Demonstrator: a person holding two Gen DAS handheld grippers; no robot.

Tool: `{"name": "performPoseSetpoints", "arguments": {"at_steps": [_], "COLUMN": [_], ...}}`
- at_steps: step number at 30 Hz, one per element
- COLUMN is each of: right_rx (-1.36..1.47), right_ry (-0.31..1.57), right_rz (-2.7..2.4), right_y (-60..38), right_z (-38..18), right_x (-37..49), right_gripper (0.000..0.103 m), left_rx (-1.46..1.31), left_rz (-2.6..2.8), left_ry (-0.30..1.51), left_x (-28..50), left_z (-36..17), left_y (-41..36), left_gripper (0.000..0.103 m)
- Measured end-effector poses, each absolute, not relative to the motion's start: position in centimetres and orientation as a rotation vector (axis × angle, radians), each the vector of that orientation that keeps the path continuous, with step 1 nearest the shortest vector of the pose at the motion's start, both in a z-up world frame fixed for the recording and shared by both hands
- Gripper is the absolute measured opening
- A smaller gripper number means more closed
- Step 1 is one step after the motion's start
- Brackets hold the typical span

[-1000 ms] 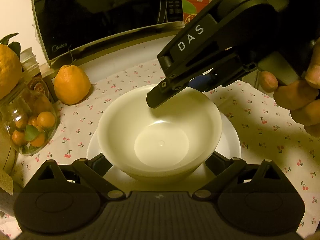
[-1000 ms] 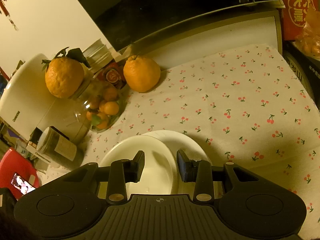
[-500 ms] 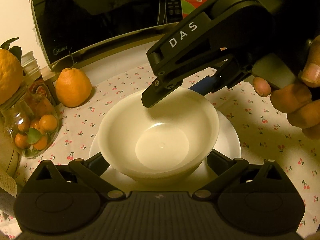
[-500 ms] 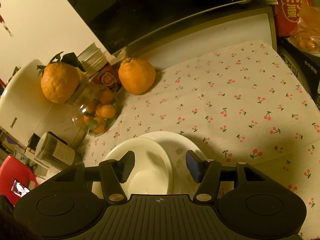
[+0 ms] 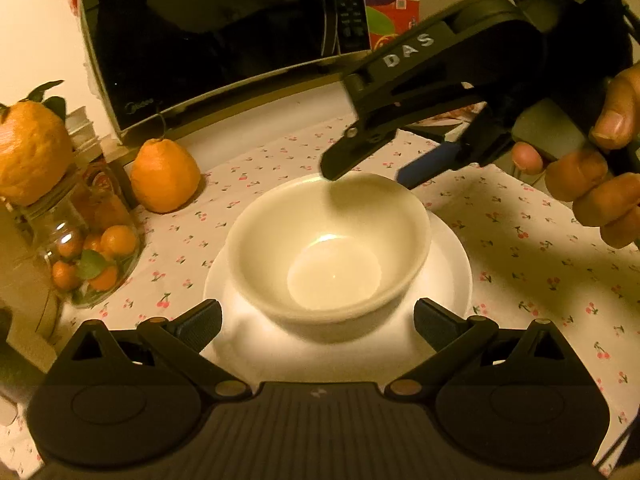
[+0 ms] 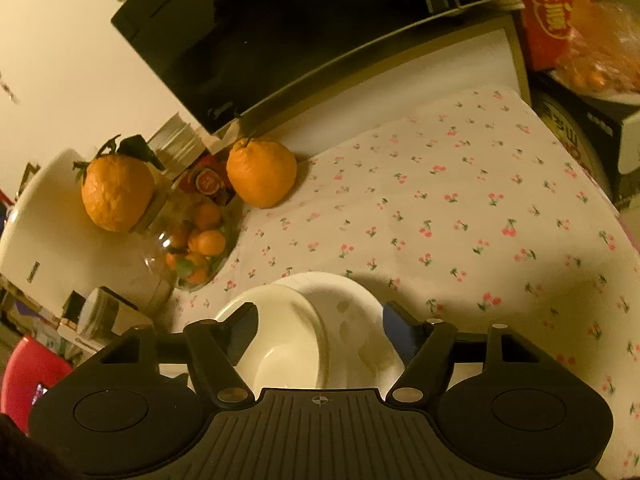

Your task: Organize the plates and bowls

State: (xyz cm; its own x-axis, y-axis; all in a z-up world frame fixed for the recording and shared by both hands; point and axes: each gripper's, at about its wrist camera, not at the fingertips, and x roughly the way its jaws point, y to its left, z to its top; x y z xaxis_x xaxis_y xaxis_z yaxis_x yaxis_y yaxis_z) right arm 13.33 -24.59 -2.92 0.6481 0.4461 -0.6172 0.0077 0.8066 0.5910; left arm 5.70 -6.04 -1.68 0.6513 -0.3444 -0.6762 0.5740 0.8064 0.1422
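A white bowl sits on a white plate on the cherry-print tablecloth. My left gripper is open, its fingers on either side of the bowl's near edge, not touching it. My right gripper is open and hovers above the bowl's far rim, held by a hand. In the right wrist view the bowl and plate lie below and between the open right gripper fingers.
A microwave stands at the back. An orange citrus fruit lies left of the bowl. A glass jar of small oranges with a big citrus on top stands at the left. A red box is at the right.
My right gripper has opened wider and lifted up and back from the bowl's far rim. My left gripper has drawn back, so its fingertips now show. The bowl stays on the plate.
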Motion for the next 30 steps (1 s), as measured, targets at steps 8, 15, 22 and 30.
{"name": "performPoseSetpoints", "arguments": {"at_steps": [8, 15, 22, 30], "right_rx": [0.59, 0.573, 0.447, 0.378], "right_ry": [0.856, 0.875, 0.898, 0.882], "right_rz": [0.211, 0.127, 0.098, 0.066], "right_y": [-26.2, -27.7, -26.3, -24.9], "right_z": [-2.2, -1.1, 0.2, -0.1], "right_x": [10.6, 7.6, 4.3, 1.4], "right_gripper": [0.077, 0.083, 0.096, 0.103], "left_rx": [0.268, 0.143, 0.102, 0.063], "left_rz": [-0.467, -0.32, -0.191, -0.093], "left_ry": [0.723, 0.793, 0.848, 0.873], "left_x": [4.7, 4.0, 2.4, 1.1], "left_z": [0.0, 1.3, 2.3, 2.6], "left_y": [-4.3, -3.5, -3.6, -3.4], "left_gripper": [0.103, 0.103, 0.103, 0.103]}}
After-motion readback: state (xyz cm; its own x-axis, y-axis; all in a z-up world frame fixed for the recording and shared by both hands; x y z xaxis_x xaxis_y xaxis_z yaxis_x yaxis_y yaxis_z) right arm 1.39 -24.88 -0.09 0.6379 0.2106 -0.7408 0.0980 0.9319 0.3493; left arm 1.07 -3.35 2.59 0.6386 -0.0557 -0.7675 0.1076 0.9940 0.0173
